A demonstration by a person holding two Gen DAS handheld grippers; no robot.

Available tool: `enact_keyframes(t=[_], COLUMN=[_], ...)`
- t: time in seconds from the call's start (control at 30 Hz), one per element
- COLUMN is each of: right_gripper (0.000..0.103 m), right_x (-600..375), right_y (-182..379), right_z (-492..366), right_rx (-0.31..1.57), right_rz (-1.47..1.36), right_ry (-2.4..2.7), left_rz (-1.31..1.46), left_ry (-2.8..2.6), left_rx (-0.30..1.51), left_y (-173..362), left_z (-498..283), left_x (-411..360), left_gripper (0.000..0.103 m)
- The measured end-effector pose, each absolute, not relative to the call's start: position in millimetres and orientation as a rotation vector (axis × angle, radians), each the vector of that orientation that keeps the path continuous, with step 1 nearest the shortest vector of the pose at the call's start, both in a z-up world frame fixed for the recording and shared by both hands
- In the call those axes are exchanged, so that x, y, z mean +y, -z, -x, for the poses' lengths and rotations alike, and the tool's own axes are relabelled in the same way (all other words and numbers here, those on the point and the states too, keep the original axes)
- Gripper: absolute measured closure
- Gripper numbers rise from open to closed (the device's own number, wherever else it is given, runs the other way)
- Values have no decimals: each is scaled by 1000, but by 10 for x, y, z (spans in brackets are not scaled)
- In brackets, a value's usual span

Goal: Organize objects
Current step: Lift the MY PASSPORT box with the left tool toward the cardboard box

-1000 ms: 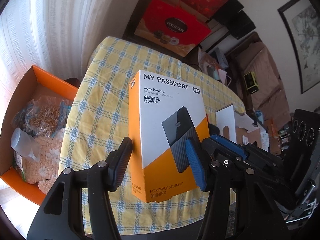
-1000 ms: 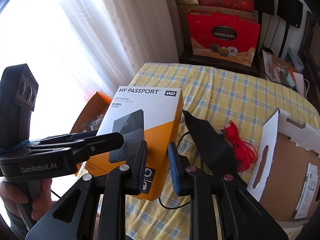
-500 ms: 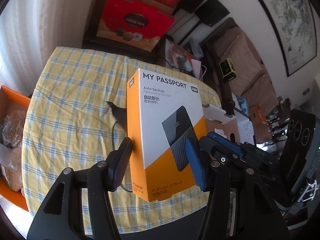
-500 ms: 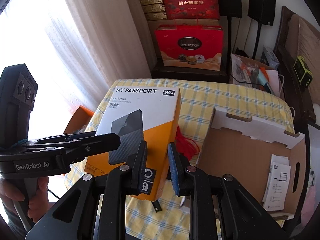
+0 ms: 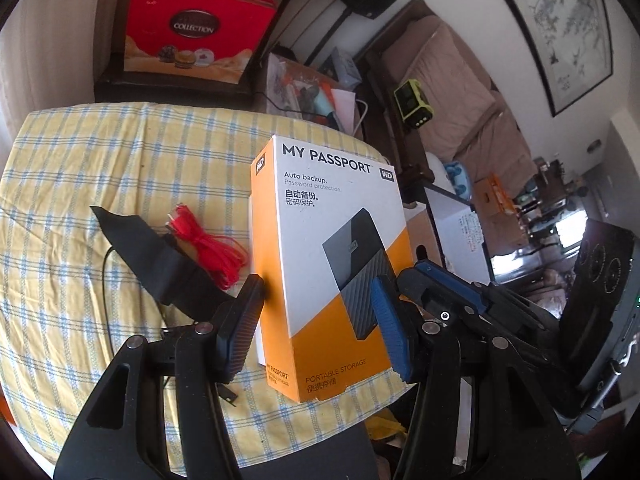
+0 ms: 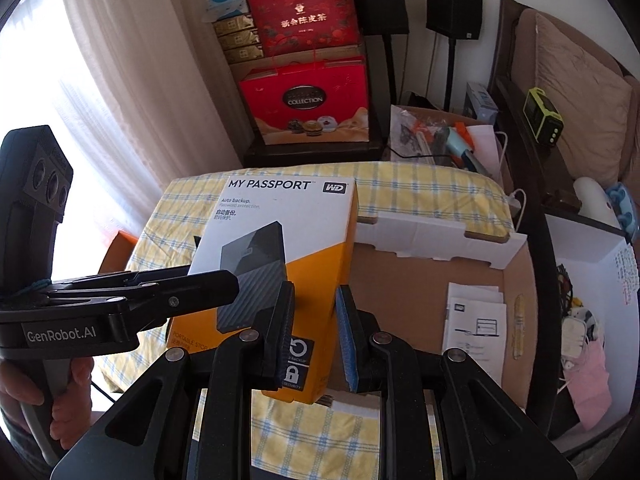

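between both jaws, hard-drive box [image 5: 328,264]

One hard-drive box [image 5: 328,240], one red cord bundle [image 5: 208,244], one open cardboard box [image 6: 432,280], two speakers [image 6: 378,0].

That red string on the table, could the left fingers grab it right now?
Probably not: the left gripper is shut on the hard drive box, also held by the right gripper. The red string lies uncovered beside it.
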State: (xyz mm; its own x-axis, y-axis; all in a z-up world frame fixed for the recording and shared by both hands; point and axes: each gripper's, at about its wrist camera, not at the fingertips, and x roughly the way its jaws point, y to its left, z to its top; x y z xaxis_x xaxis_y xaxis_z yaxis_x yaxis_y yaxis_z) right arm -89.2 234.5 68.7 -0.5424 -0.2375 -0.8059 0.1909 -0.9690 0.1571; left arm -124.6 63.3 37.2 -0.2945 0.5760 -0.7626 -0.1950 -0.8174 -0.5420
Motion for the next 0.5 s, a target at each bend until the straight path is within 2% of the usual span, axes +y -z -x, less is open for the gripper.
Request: enact_keyframes(t=[0.5], right_gripper=[82], right_x=[3079], right_y=[-638], right_z=[840], right_rx=[-129], right_rz=[-1406], right_ry=[2650], left_rz=[1498], left_ry=[-2045], left_rx=[-461], left_y=[-229], left_z=[1265], left_x=[1385], left_gripper=[51])
